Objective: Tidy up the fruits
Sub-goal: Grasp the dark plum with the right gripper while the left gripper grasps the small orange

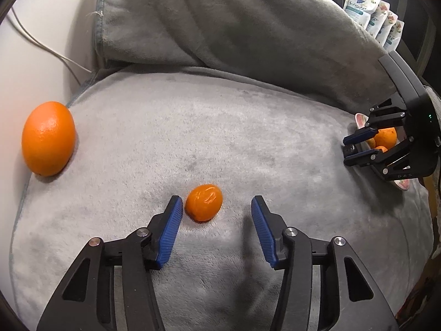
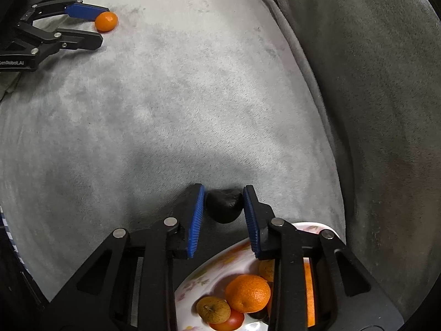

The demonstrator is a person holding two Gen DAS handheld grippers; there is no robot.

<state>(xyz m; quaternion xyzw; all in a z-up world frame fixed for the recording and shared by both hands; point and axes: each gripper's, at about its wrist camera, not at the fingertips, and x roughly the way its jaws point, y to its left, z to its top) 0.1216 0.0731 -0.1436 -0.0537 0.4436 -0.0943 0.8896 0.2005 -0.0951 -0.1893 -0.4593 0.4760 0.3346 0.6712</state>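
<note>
The right claw (image 2: 223, 209) gripped a dark fruit (image 2: 224, 205), possibly an avocado, both pads touching its sides, just beyond the rim of the floral plate (image 2: 193, 281) that already held a mandarin (image 2: 248, 292) and other fruit. It would do well to lift clear of the rim before releasing. The left claw (image 1: 216, 215) stood released around a small tangerine (image 1: 204, 202), one pad beside it, the other apart; centring first should prevent a roll across the grey cushion (image 1: 220, 127). Farther off lay a large orange (image 1: 48, 138).

Home living room, grey plush sofa cushions (image 1: 220, 138), floral plate (image 2: 209, 273)
</note>
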